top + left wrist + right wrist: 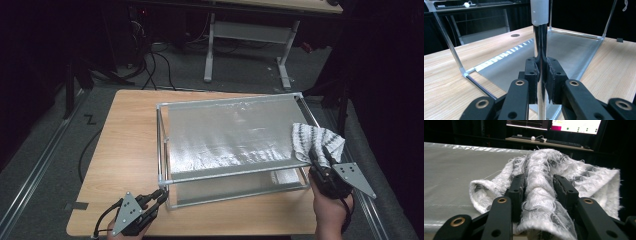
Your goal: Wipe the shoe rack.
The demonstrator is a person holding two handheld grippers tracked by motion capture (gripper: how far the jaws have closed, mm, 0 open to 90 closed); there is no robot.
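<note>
Your left gripper (pixel 161 196) sits at the lower left, jaws clamped tight. Your right gripper (pixel 316 155), lower right, pinches partway closed.

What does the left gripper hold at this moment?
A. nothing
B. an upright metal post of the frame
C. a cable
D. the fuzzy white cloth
B: in the left gripper view, the left gripper has its jaws pressed on the shiny upright post of the metal frame.

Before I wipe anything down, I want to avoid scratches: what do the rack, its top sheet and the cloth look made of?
Rack post: polished metal by its mirror shine, with pale plastic-looking corner joints. Top sheet: silvery, faintly woven, probably coated fabric or foil. Cloth: soft, fuzzy white-and-grey textile with loose threads, likely terry or knit.
</note>
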